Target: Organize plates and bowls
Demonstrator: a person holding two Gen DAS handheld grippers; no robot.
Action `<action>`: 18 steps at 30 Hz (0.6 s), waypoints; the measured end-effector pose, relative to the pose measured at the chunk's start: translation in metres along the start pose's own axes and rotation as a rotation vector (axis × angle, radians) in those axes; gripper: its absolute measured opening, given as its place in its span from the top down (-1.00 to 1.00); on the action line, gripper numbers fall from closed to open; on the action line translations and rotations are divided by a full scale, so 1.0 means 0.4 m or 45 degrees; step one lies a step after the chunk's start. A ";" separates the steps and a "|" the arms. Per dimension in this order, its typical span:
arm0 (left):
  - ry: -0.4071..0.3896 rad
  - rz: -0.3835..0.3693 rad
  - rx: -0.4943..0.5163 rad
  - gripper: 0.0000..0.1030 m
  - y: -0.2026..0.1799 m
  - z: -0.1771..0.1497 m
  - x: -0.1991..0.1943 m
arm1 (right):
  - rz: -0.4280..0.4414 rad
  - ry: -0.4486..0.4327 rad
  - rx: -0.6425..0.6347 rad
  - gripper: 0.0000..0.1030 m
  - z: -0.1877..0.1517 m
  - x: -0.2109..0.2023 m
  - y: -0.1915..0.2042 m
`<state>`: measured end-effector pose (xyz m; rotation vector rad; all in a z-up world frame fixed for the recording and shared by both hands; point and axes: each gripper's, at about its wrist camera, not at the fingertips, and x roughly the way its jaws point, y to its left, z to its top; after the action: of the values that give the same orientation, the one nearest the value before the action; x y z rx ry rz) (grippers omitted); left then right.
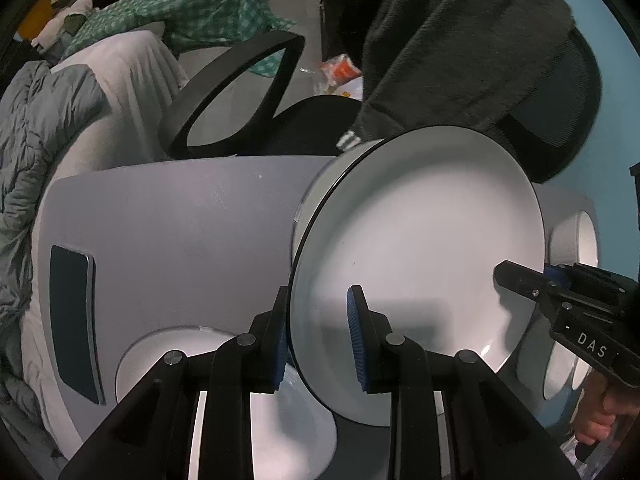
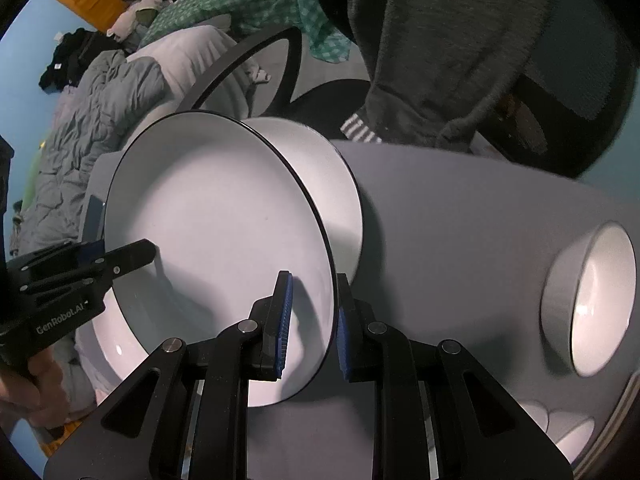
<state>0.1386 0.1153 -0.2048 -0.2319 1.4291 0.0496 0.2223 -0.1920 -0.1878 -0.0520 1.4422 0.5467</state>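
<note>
A large white plate (image 1: 420, 248) with a thin black rim hangs above the grey table (image 1: 180, 240), held from both sides. My left gripper (image 1: 318, 336) is shut on its near-left rim, one blue pad under the edge and one inside. My right gripper (image 2: 314, 320) is shut on the opposite rim of this plate (image 2: 216, 220). Each gripper shows in the other's view: the right gripper (image 1: 520, 280) and the left gripper (image 2: 128, 258). A second white dish (image 2: 340, 184) lies on the table below the held plate. A white bowl (image 2: 592, 296) sits further right.
Another white plate (image 1: 160, 360) lies on the table under my left gripper, beside a dark flat slab (image 1: 72, 320). More white bowls (image 2: 560, 420) stand at the near right. A black office chair (image 1: 240, 92) with a dark garment (image 1: 460, 40) stands behind the table, a bed at left.
</note>
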 end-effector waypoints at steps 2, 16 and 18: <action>0.010 0.016 -0.003 0.48 -0.025 0.020 0.033 | -0.002 0.013 -0.014 0.62 0.013 0.012 -0.005; 0.061 0.076 0.014 0.48 -0.083 0.073 0.119 | -0.008 0.078 -0.029 0.62 0.085 0.051 -0.030; 0.060 0.073 0.011 0.49 -0.088 0.069 0.121 | -0.021 0.084 -0.030 0.62 0.089 0.054 -0.034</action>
<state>0.1787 0.0812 -0.2444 -0.1863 1.4829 0.0854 0.2611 -0.1842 -0.2068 -0.1009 1.4984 0.5530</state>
